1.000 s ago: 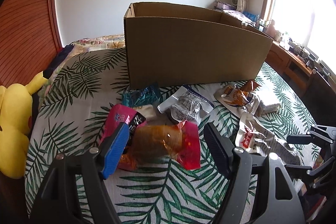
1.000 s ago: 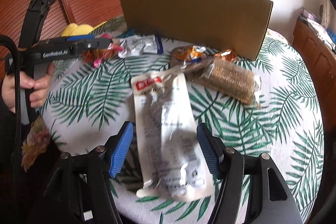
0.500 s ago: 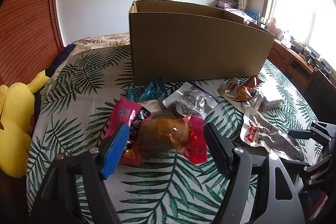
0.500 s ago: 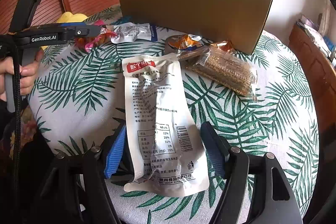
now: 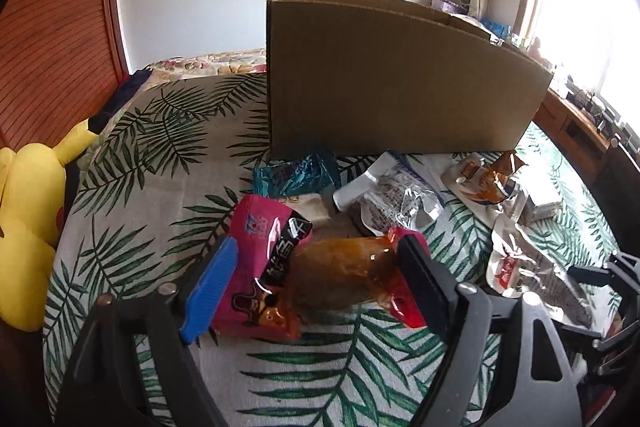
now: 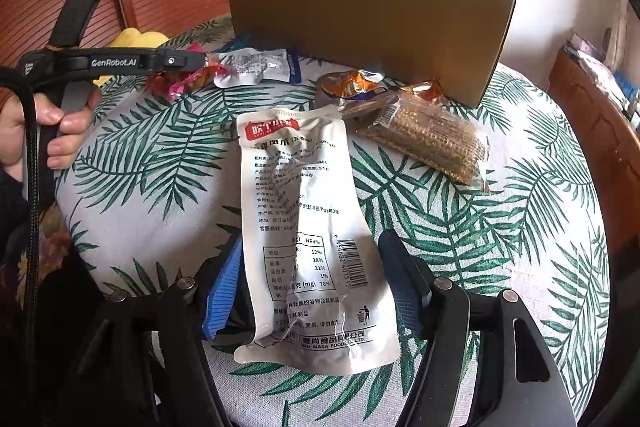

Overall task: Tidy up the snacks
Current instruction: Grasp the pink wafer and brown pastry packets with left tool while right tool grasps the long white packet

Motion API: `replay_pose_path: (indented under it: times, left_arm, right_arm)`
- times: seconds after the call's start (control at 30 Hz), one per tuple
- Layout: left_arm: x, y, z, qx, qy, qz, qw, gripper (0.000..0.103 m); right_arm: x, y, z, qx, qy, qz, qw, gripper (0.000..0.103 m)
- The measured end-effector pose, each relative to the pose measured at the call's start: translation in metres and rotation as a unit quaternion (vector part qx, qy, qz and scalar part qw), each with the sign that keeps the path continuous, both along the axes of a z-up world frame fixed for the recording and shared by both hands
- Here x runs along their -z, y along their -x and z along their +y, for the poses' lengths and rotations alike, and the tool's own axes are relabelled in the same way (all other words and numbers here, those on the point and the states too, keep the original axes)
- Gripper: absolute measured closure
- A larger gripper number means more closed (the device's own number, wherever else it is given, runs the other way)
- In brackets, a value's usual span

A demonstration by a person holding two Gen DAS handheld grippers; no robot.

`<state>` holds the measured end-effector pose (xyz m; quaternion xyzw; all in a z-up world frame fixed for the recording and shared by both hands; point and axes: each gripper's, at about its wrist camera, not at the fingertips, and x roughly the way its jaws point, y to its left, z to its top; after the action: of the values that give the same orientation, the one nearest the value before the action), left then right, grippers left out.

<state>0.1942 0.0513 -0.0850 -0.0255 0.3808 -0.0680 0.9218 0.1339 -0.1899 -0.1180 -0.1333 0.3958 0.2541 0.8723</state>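
My left gripper (image 5: 316,287) is open, its fingers on either side of a red-ended clear packet of brown snack (image 5: 340,277) that lies partly on a pink packet (image 5: 260,251). My right gripper (image 6: 316,283) is open, its fingers straddling the lower part of a long white pouch (image 6: 304,223) flat on the leaf-print cloth. A tall open cardboard box (image 5: 392,79) stands behind the snacks; it also shows in the right wrist view (image 6: 360,23).
A teal packet (image 5: 296,177), a clear-and-white packet (image 5: 396,199) and an orange packet (image 5: 486,179) lie before the box. A clear pack of brown bars (image 6: 432,137) lies right of the white pouch. A yellow plush toy (image 5: 28,223) sits at the left edge.
Both grippers have moved forward and lower over their packets. The left fingers now flank the red-ended packet; the right fingers now flank the white pouch. Both stay open.
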Motion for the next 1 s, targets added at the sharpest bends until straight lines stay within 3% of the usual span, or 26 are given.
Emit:
replay_pose_path:
  times: [0.2, 0.3, 0.37, 0.47, 0.57, 0.63, 0.83, 1.0]
  left_arm:
    - [0.005, -0.005, 0.005, -0.003, 0.024, 0.015, 0.9996, 0.011]
    - [0.014, -0.011, 0.000, 0.017, 0.029, 0.049, 0.9983, 0.007]
    - [0.014, -0.009, -0.003, 0.017, 0.021, 0.046, 0.9986, 0.008]
    - [0.014, -0.007, -0.006, 0.026, 0.028, 0.045, 0.9983, 0.015]
    - [0.011, -0.002, -0.009, 0.038, 0.037, 0.042, 0.9977, 0.030]
    - [0.009, 0.003, -0.011, 0.046, 0.038, 0.039, 0.9974, 0.050]
    - [0.004, 0.019, -0.021, 0.058, 0.020, 0.030, 0.9977, 0.052]
    - [-0.001, 0.028, -0.016, 0.054, 0.028, 0.025, 0.9978, 0.052]
  right_arm:
    - [0.000, 0.000, 0.000, 0.000, -0.001, 0.000, 1.000, 0.035]
    - [0.000, 0.000, 0.000, 0.000, -0.001, 0.000, 1.000, 0.035]
    - [0.000, 0.000, -0.001, 0.000, -0.001, 0.000, 1.000, 0.035]
    - [0.000, 0.001, -0.001, -0.001, -0.002, -0.001, 1.000, 0.035]
    - [0.000, 0.001, -0.001, -0.001, -0.001, 0.000, 1.000, 0.035]
    - [0.000, 0.000, -0.001, -0.001, -0.001, 0.000, 1.000, 0.035]
    - [0.000, 0.000, -0.001, -0.001, -0.002, 0.001, 1.000, 0.034]
    - [0.000, 0.000, -0.001, 0.000, -0.002, 0.001, 1.000, 0.035]
